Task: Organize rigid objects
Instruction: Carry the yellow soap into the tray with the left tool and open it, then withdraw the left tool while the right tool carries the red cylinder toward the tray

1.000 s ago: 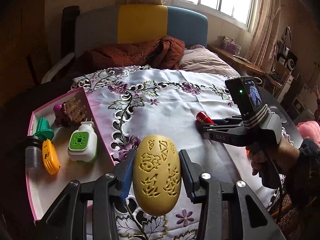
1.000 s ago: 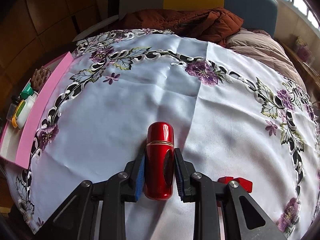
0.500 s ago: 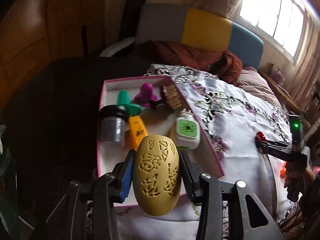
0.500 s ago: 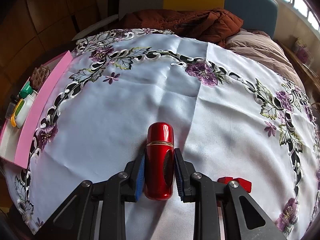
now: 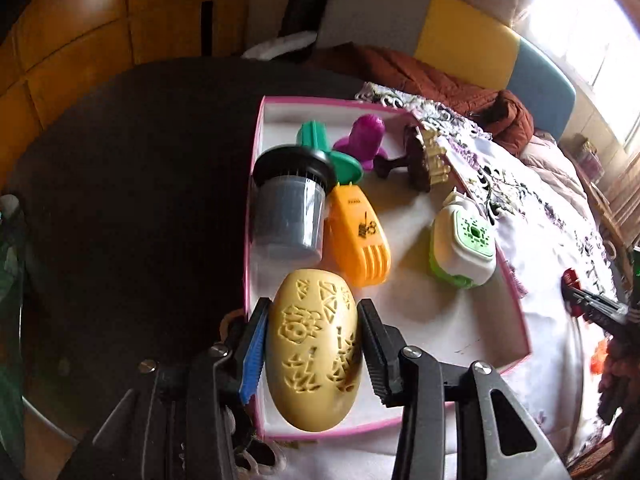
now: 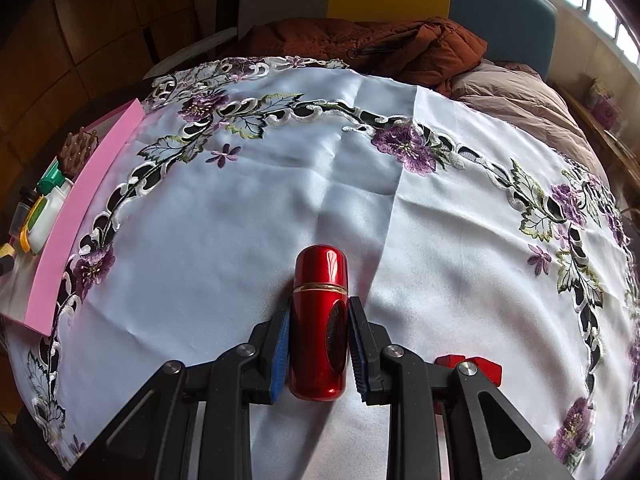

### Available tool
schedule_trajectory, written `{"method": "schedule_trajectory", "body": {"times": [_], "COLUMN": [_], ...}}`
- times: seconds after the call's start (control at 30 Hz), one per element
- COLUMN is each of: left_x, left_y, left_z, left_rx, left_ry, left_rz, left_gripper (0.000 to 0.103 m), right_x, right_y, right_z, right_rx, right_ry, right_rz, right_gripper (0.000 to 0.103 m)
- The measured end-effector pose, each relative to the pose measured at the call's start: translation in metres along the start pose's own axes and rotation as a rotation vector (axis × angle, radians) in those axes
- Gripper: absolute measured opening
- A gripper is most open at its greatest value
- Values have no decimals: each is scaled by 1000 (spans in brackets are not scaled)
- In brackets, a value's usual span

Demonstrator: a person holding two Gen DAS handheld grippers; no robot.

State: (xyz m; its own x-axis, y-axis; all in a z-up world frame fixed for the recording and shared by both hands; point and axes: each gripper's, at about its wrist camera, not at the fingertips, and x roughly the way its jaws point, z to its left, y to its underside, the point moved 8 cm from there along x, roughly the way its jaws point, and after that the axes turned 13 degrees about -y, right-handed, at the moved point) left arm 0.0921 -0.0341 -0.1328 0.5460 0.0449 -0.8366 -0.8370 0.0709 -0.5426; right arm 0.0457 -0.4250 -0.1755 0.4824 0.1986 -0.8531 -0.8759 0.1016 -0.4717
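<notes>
My left gripper [image 5: 312,344] is shut on a yellow egg-shaped carved case [image 5: 314,352] and holds it over the near left corner of the pink-rimmed white tray [image 5: 516,304]. The tray holds a grey cup with a black lid [image 5: 288,208], an orange comb-like piece [image 5: 360,236], a green-and-white plug-in device [image 5: 464,244], a green piece [image 5: 320,140], a purple piece [image 5: 366,140] and a brown brush [image 5: 424,156]. My right gripper [image 6: 319,344] is shut on a red metal cylinder [image 6: 319,320] just above the white embroidered cloth [image 6: 280,184].
The tray's pink wall [image 6: 84,216] lies at the left edge of the cloth. A brown jacket [image 6: 360,48] and a pillow [image 6: 516,100] lie at the far end of the bed. A small red block [image 6: 470,364] lies on the cloth beside my right gripper.
My left gripper has swung left from the cloth to over the tray, carrying the yellow case. My right gripper has stayed in place with the red cylinder.
</notes>
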Motion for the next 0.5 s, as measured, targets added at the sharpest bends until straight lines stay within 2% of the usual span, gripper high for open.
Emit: {"method": "schedule_trajectory", "body": {"times": [0.13, 0.5], "left_x": [4, -5], "left_y": [-5, -2], "left_z": [-1, -5], "left_rx": [3, 51], "left_ry": [7, -66], "left_rz": [3, -42], "left_gripper": [42, 42], "right_x": [1, 1], "right_y": [0, 0], "right_z": [0, 0], "right_rx": [-2, -4], "right_ry": [1, 5], "right_rz": [1, 3], "right_gripper": [27, 27]}}
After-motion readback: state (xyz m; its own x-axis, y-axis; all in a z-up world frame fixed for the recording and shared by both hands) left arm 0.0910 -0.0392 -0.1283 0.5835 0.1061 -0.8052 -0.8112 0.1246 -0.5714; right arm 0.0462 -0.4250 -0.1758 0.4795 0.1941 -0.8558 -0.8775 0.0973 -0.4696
